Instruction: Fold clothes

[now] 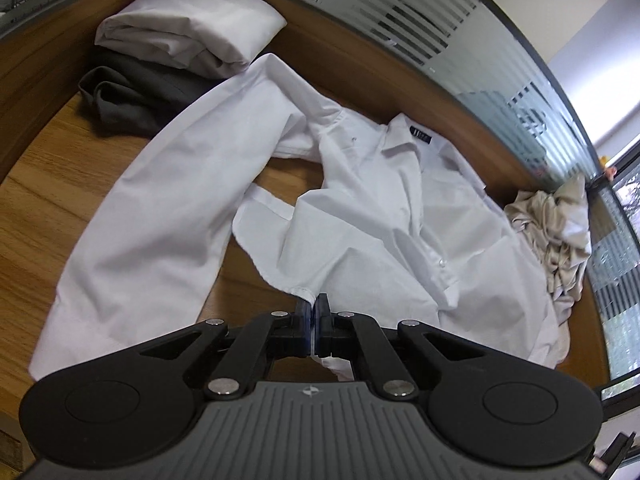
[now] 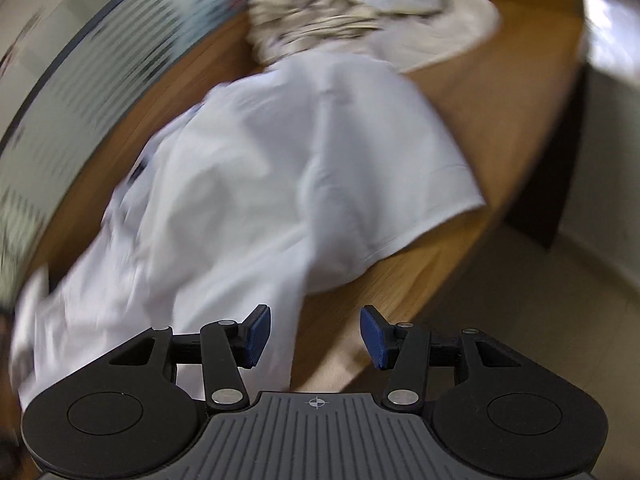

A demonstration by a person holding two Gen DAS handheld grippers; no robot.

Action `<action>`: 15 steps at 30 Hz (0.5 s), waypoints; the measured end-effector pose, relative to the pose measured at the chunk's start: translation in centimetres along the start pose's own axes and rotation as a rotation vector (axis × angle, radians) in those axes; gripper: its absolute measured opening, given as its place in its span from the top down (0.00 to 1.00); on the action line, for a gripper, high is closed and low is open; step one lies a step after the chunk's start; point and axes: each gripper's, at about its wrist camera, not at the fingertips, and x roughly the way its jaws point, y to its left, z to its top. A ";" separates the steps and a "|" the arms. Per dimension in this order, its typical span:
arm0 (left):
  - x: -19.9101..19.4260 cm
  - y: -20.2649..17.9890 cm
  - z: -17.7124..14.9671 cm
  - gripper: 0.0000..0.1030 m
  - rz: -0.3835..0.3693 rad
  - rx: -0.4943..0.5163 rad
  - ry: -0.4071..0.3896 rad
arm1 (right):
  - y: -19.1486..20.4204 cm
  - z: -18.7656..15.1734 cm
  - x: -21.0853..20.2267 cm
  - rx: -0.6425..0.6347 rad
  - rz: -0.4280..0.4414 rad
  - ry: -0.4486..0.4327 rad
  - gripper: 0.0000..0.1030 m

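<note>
A white collared shirt [image 1: 360, 208] lies spread and rumpled on the wooden table [image 1: 32, 200], one long sleeve stretched to the left. My left gripper [image 1: 314, 308] is shut on a hem edge of the white shirt at its near side. In the blurred right wrist view the same white shirt [image 2: 280, 168] drapes toward the table's near edge. My right gripper [image 2: 315, 338] stands open just above that edge, its blue pads [image 2: 258, 334] apart with nothing between them; the shirt's lower edge lies beside the left pad.
A folded white garment [image 1: 192, 28] lies on a dark grey one [image 1: 136, 92] at the back left. A crumpled beige cloth [image 1: 556, 232] sits at the right by the striped glass partition [image 1: 400, 12]; the same beige cloth [image 2: 352, 8] shows beyond the shirt. Floor [image 2: 520, 320] lies past the table edge.
</note>
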 end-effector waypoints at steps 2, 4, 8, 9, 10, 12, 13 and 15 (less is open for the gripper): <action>-0.2 0.1 -0.2 0.99 0.013 0.001 0.001 | -0.5 0.6 0.4 0.054 -0.026 -0.030 0.49; -0.5 0.1 -0.3 0.99 0.028 -0.004 -0.004 | -0.8 1.2 1.0 0.070 -0.054 -0.045 0.46; -1.3 -0.3 -0.6 0.99 0.069 -0.010 -0.021 | -0.7 2.4 2.4 0.039 -0.085 -0.052 0.45; -1.6 -0.4 -0.7 0.99 0.078 -0.008 -0.026 | -0.8 2.7 2.8 0.038 -0.089 -0.049 0.45; -1.8 -0.6 -0.7 0.99 0.087 -0.006 -0.031 | -0.8 3.0 3.2 0.036 -0.091 -0.046 0.45; -2.3 -1.1 -0.8 0.99 0.114 -0.008 -0.043 | -0.9 3.3 3.8 0.023 -0.088 -0.043 0.45; -2.5 -1.4 -0.9 0.99 0.129 -0.012 -0.049 | -0.9 3.5 4.0 0.009 -0.086 -0.041 0.45; -3.1 -2.0 -1.0 0.99 0.160 -0.023 -0.064 | -0.9 3.9 4.3 -0.020 -0.080 -0.034 0.58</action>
